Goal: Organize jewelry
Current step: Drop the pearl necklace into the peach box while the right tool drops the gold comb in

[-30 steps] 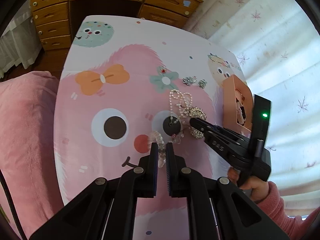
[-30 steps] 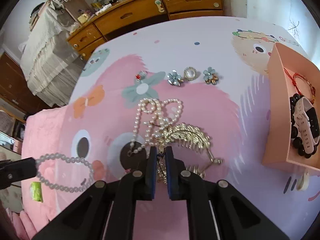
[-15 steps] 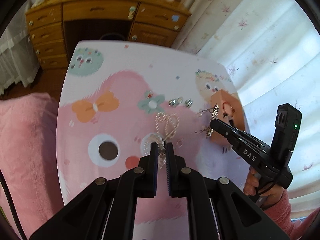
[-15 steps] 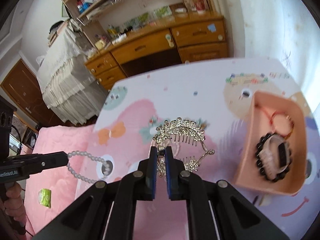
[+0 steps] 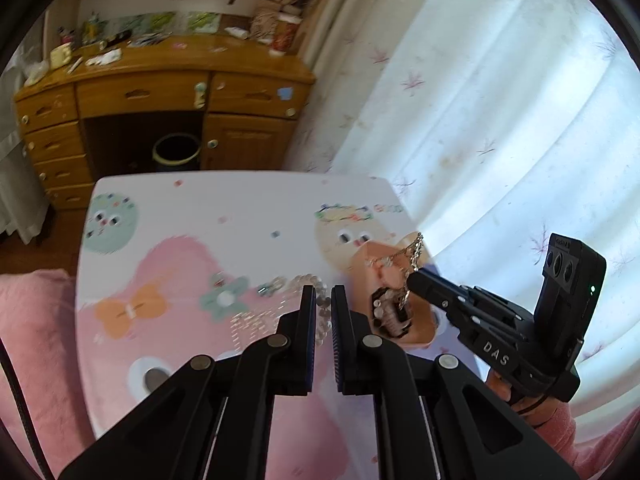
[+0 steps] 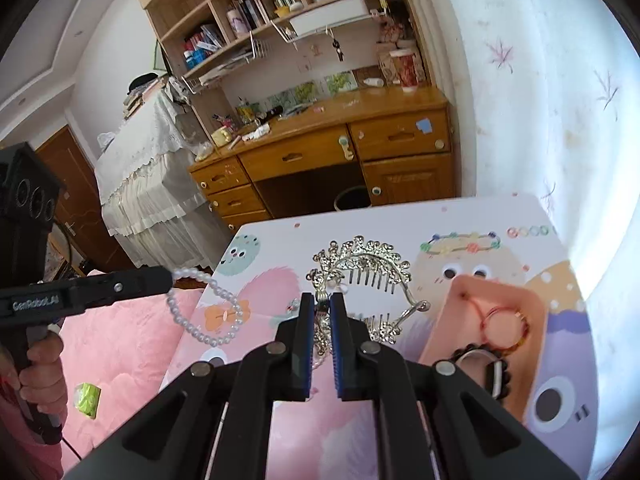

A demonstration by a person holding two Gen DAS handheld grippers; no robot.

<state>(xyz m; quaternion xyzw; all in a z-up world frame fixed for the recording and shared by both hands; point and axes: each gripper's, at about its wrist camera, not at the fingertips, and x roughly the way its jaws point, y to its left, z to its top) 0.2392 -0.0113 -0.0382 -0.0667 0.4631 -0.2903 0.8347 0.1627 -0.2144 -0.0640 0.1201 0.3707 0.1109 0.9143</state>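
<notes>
Above the tabletop (image 6: 520,216), right tongs (image 6: 322,300) pinch a half-hidden gilt hair comb (image 6: 368,264), left tongs (image 5: 323,294) pinch a blurred pearl bracelet (image 6: 208,308), beside the pink box (image 6: 536,320) holding bracelets.

Glossy pearl bracelet (image 6: 206,308); shiny metal hair comb (image 6: 368,268); varnished wooden desk (image 6: 320,152).

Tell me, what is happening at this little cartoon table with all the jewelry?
A person is sorting jewelry with a hand-held gripper in each hand. The right hand-held gripper is clamped on a silver hair comb, held up above the table beside the pink box, which already holds bracelets. The left hand-held gripper holds a pearl bracelet in the air. A few small pieces lie on the table.
</notes>
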